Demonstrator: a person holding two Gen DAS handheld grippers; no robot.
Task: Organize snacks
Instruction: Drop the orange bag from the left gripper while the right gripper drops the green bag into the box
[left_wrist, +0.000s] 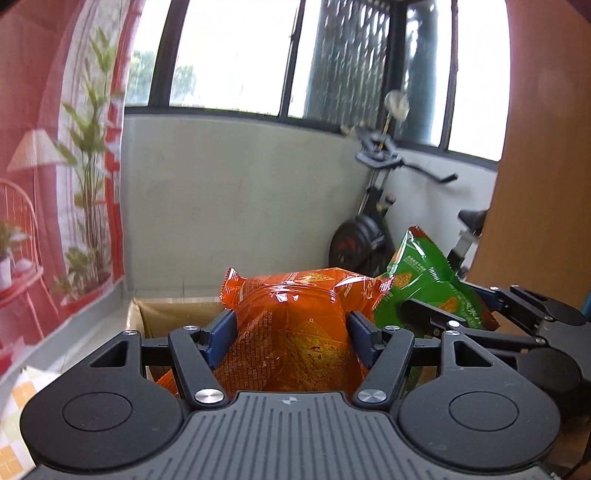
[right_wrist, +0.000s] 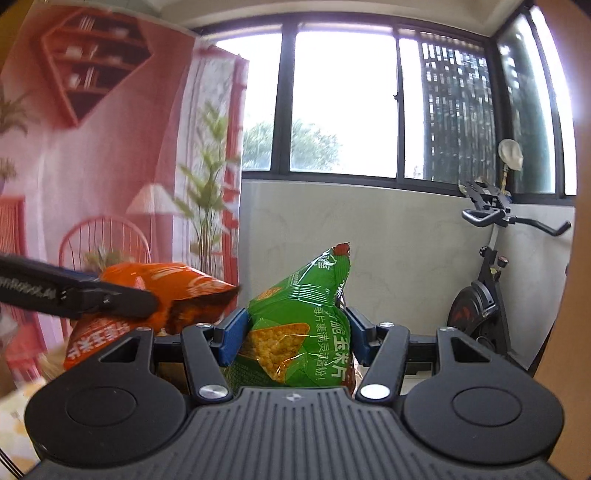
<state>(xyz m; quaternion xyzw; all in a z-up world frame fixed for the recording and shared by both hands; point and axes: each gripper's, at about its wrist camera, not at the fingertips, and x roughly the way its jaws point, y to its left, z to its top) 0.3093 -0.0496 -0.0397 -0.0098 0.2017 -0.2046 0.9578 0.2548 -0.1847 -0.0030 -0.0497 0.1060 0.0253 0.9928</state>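
Note:
My left gripper (left_wrist: 291, 332) is shut on an orange snack bag (left_wrist: 295, 321) and holds it up in the air above an open cardboard box (left_wrist: 162, 314). My right gripper (right_wrist: 297, 332) is shut on a green corn chip bag (right_wrist: 299, 325), also held up. In the left wrist view the green bag (left_wrist: 424, 288) and the right gripper (left_wrist: 454, 310) are just to the right of the orange bag. In the right wrist view the orange bag (right_wrist: 162, 291) and the left gripper's arm (right_wrist: 74, 291) are to the left.
A red printed backdrop (left_wrist: 55, 166) hangs on the left. A grey wall under windows (left_wrist: 240, 192) is ahead. An exercise bike (right_wrist: 484, 295) stands at the right by a wooden panel (left_wrist: 535, 221). A checked cloth (left_wrist: 14, 413) lies at lower left.

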